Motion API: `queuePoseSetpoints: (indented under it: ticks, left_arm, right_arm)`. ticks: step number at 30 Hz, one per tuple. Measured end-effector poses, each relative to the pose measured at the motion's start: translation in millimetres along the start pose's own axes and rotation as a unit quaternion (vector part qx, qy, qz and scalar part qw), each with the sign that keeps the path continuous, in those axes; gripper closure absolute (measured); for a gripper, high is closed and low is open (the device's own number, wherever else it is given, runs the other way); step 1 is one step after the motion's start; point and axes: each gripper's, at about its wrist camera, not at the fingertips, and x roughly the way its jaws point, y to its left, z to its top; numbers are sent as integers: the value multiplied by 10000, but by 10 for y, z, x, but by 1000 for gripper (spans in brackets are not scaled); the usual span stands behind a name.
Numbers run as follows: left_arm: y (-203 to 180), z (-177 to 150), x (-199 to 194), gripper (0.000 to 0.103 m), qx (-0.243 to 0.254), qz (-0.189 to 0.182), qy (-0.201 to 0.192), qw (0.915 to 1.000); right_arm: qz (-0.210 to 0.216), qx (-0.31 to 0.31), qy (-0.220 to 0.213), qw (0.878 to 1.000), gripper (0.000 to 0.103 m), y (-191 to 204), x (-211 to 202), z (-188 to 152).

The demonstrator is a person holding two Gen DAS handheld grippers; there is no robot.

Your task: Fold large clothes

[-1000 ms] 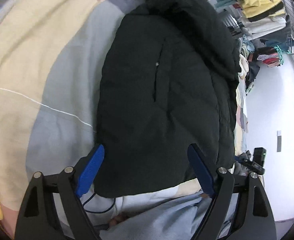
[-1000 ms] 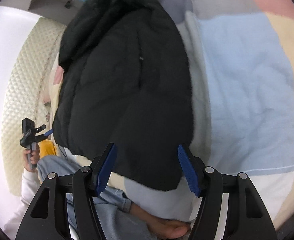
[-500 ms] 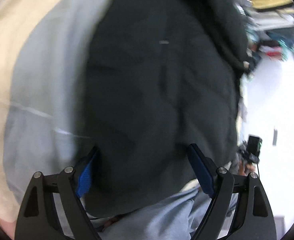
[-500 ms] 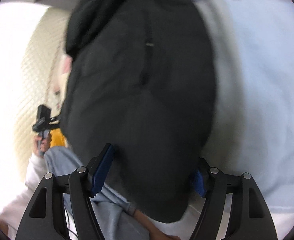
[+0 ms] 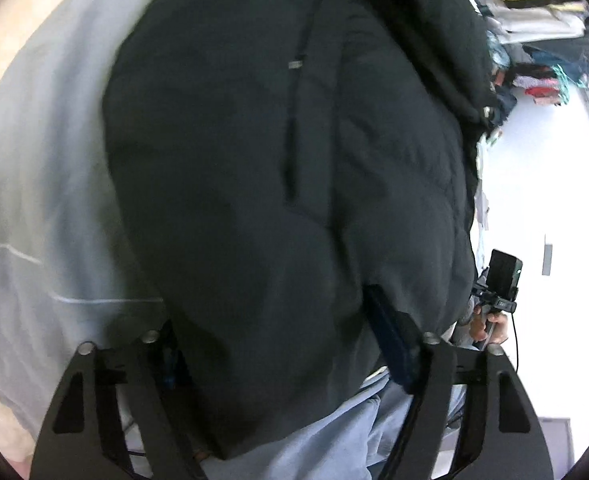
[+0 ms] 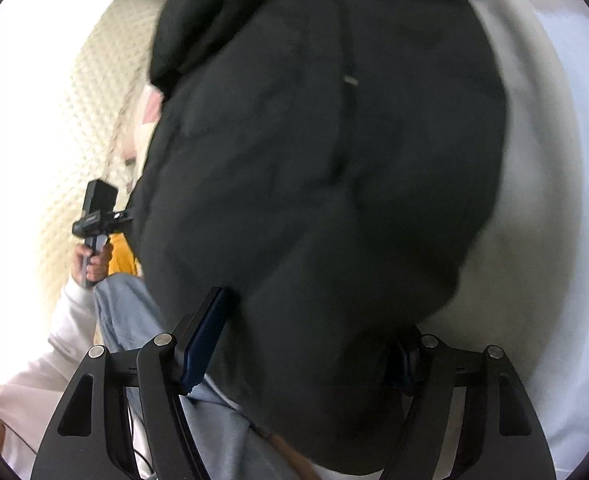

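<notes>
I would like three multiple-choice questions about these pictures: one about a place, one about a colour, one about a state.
1. Where does the jacket lie?
A. on the bedcover
B. on a hanger
C. in a basket

2. What colour are the pads on the fingers?
A. red
B. blue
C. white

3. How do the fingers of the right gripper stand?
A. pressed together with nothing between them
B. spread wide, with the jacket's hem between them
C. out of view

Answers:
1. A: the jacket is spread flat over the pale bedcover.
2. B: a blue pad shows on a finger in the right wrist view.
3. B: the two fingers stand far apart on either side of the dark hem.
</notes>
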Motion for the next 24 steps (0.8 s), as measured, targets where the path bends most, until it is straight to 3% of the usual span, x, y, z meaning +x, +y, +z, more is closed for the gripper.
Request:
queuePoseSetpoints:
  ticks: [2,4,6,8,11,16,24]
  left_arm:
    - [-57,-21,-6,40,50,-48,-63,10000]
    - [-51,-38,-36,55,-28,-74,-181,9998]
    - [-36,-80,-119,68,-130,-111,-336,9993]
    - [-52,-142,-233,82,-172,-172,-521,9983]
    - [-109,-192,-472,91,-199,-325,-825,9959]
    - [-275,-353,-879,96,-21,-496,-1331,9899]
    - [-412,-940,-1328,97,-47,-721,-1932,9785]
  right_arm:
    - [-58,-215,-47,9997,52,140,-48,24]
    - [-272,-409,-110,9987,82,285,-95,45]
    - [-492,-521,-199,9972,91,369,-152,62]
    - [-816,-484,-385,9947,94,446,-262,60]
    - [-996,-638,-724,9903,96,689,-436,7]
    - [-1074,-860,-1277,9822,96,998,-861,-109]
    - [-962,-1079,-1797,9730,97,1327,-1277,-458]
